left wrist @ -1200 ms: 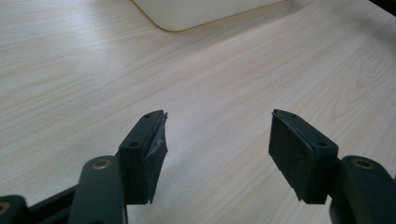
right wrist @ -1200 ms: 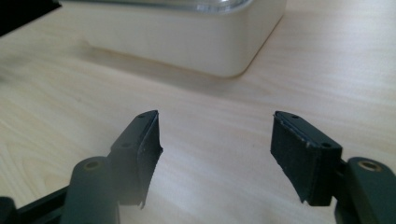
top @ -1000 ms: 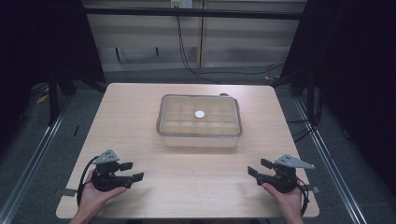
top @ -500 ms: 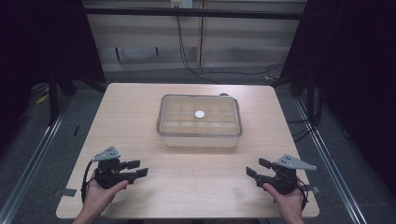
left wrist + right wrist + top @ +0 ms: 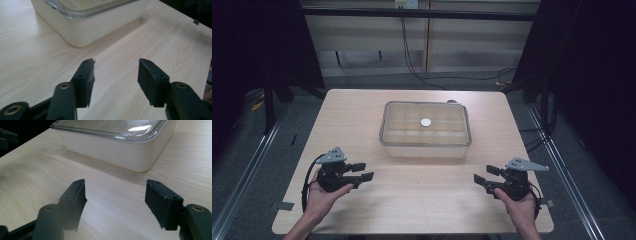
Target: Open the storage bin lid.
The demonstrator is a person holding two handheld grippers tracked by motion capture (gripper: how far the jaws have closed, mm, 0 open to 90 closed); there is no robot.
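We hold the left gripper (image 5: 362, 171) and right gripper (image 5: 483, 178) low, jaws apart and empty. Both aim at the lidded container (image 5: 426, 129), seemingly poised to approach from 2 sides.

A lab-style recording bay: a bare pale wooden worktop (image 5: 362, 120) stands on grey carpet between metal floor rails (image 5: 242, 165), black curtains (image 5: 597, 75) hang either side of it, and loose cables (image 5: 412, 60) trail behind it along plain panelled walls.
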